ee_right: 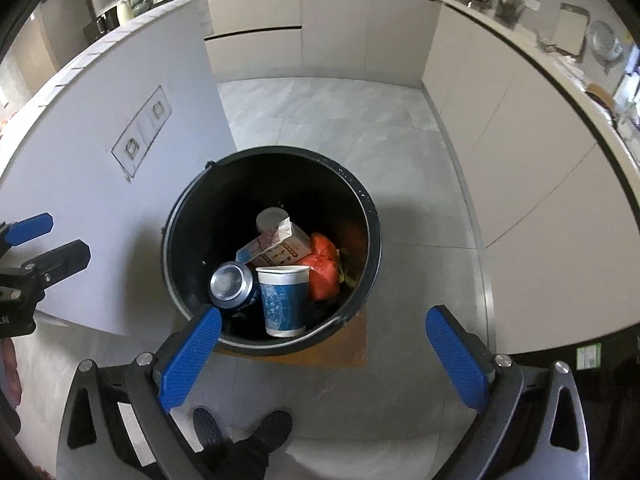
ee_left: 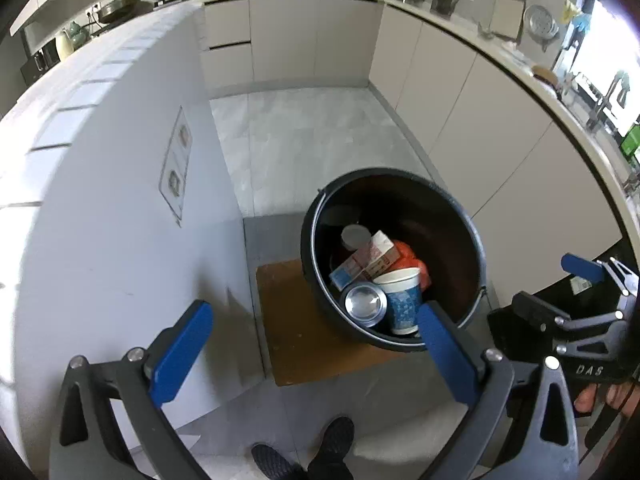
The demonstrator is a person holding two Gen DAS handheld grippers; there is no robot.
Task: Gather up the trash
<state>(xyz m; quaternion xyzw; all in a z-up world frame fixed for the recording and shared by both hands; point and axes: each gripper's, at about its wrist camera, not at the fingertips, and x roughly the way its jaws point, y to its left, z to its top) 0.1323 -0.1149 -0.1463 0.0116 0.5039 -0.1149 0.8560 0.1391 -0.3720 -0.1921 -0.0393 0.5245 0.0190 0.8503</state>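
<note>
While both grippers hang above the kitchen floor with nothing between their blue pads, the trash lies gathered in a black bucket (ee_right: 272, 184) that stands on a brown board (ee_right: 352, 344) on the grey tiles. Seen from the right wrist, the right gripper (ee_right: 324, 356) has its fingers spread wide, the left pad overlapping the bucket's near rim and the right pad well clear of it over the floor. The left gripper (ee_left: 316, 356) is likewise spread open in its own view, its right pad crossing the bucket's near edge; the right gripper also shows at the far right of that view. Inside the bucket, a blue-and-white paper cup (ee_right: 285, 300) stands upright against the near wall, with a blue can (ee_right: 232, 285) just beside it on the left, tilted so its silver end faces up. Behind them a pink-and-white carton (ee_right: 280, 246) lies on its side, an orange bag (ee_right: 323, 266) is crumpled to its right, and a second can (ee_right: 271, 220) shows its grey end at the back. A white partition wall (ee_right: 120, 184) with two sockets rises just left of the bucket, beige cabinets (ee_right: 500, 128) run round the room, and the person's dark shoes (ee_right: 244, 428) appear at the bottom edge.
</note>
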